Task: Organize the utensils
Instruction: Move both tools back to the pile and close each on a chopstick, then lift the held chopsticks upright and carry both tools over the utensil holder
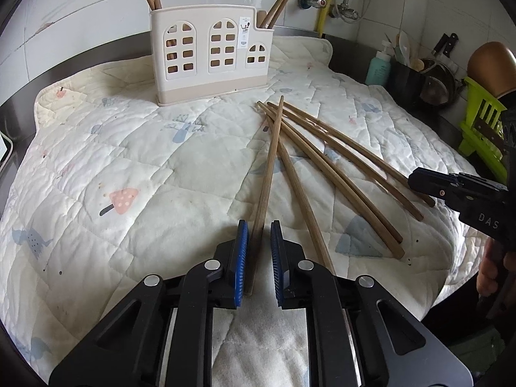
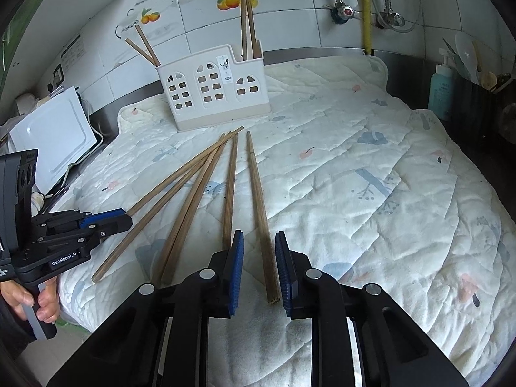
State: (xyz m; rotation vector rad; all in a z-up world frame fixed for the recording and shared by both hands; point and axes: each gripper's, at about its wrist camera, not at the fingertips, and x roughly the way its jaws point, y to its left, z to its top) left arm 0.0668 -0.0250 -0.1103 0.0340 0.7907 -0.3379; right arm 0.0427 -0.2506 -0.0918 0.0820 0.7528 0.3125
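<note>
Left gripper [image 1: 259, 254] is seen low over the quilt, its blue-padded jaws a little apart with one chopstick [image 1: 270, 167] lying between them; the stick rests against the left pad, and whether it is pinched cannot be told. Right gripper [image 2: 259, 267] is likewise held with its jaws apart, and another chopstick [image 2: 259, 209] lies on the cloth between them, nearer the right pad, not clamped. Between these two sticks, a fan of loose chopsticks [image 2: 190, 200] is spread on the quilt, thin tips pointing far toward the holder and partly crossing there. A cream utensil holder [image 1: 211, 53] with arched window cut-outs stands upright at the far side, with chopsticks standing in its left and right compartments. Everything rests on a white printed quilt [image 2: 371, 174] laid over a steel counter. A blue-green soap bottle [image 2: 441, 92] is seen at the far right.
</note>
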